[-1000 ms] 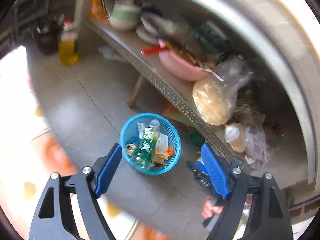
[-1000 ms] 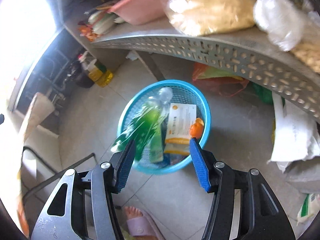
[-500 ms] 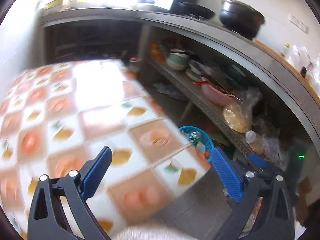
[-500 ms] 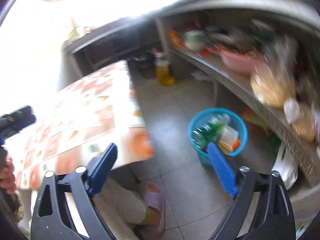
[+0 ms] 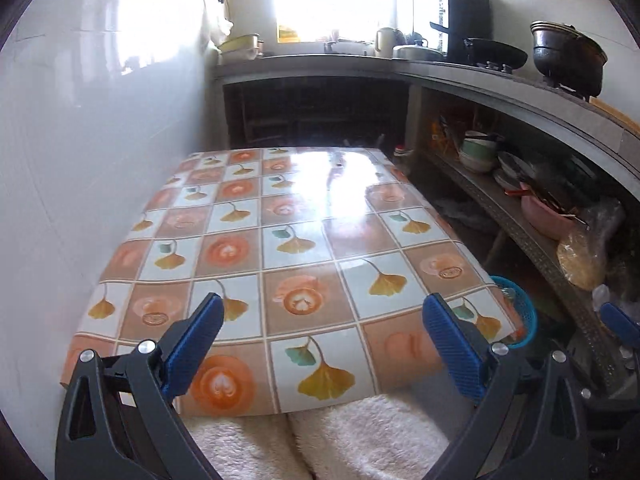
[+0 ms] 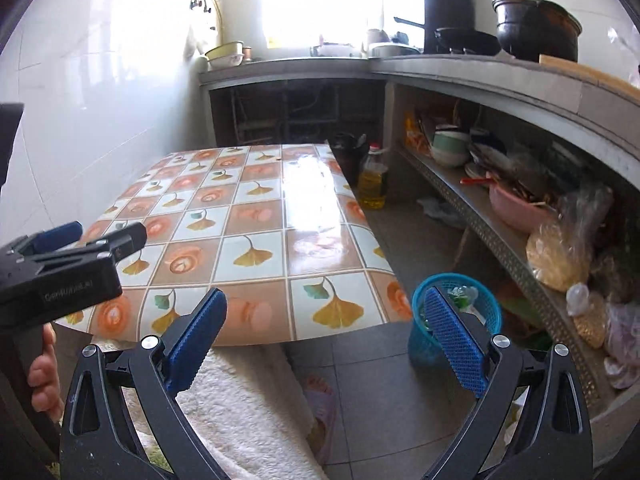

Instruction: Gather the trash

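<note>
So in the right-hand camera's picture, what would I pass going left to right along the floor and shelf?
Patterned table → yellow oil bottle → blue basket → pink bowl → bag of yellowish grains.

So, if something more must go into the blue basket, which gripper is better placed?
Probably the right gripper: the blue basket lies just past its right finger. For the left gripper, the table mostly hides it.

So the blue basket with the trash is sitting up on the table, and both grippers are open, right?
Not quite. The blue basket stands on the floor beside the table, not on it; the right wrist view shows this. Both the left gripper and right gripper are open.
</note>
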`<state>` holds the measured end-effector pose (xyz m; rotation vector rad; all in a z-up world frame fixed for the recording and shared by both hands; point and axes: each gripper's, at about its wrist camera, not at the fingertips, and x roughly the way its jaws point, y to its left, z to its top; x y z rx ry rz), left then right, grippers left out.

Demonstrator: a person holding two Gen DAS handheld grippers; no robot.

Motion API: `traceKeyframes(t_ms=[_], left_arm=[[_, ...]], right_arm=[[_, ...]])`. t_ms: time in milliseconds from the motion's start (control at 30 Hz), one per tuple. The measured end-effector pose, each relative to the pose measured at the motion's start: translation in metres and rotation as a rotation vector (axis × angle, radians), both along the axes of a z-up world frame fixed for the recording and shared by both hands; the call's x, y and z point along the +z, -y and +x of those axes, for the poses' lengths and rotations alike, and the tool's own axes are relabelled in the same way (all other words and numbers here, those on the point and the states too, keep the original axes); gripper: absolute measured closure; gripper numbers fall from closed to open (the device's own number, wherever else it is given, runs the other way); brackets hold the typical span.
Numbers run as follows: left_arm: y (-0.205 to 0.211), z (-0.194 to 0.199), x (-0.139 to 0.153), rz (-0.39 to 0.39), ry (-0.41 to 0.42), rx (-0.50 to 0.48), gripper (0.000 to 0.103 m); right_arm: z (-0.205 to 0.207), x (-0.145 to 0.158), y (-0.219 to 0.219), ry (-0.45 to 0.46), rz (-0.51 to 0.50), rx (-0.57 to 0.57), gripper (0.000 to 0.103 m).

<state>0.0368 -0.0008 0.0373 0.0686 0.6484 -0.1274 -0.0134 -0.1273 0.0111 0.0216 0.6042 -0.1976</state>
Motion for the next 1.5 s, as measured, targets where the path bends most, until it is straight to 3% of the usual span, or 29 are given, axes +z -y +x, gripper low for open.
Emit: traceKeyframes(t_ms=[67, 233, 467, 967, 1500], left_arm=[[-0.003, 0.002, -0.002, 0.023, -0.025, 0.018, 0.006], [-0.002, -0.002, -0.015, 0.135, -0.075, 0.039, 0.006], [0.002, -0.008, -0.035, 0.198, -0.140, 0.022, 0.006], [0.022, -0.008, -0.036, 0.243, -0.139, -0.036, 0.006], [0.036, -0.018, -0.033, 0.241, -0.118, -0.124, 0.006]], right_arm=[[-0.004, -0.002, -0.005, 0.002, -0.017, -0.014, 0.008], [-0.006, -0.021, -0.003, -0.100, -0.062, -0.084, 0.008], [-0.010, -0.033, 0.018, -0.167, -0.065, -0.164, 0.008], [-0.014, -0.038, 0.040, -0.191, -0.048, -0.254, 0.008], [-0.016, -0.037, 0.045, -0.188, -0.028, -0.265, 0.008]])
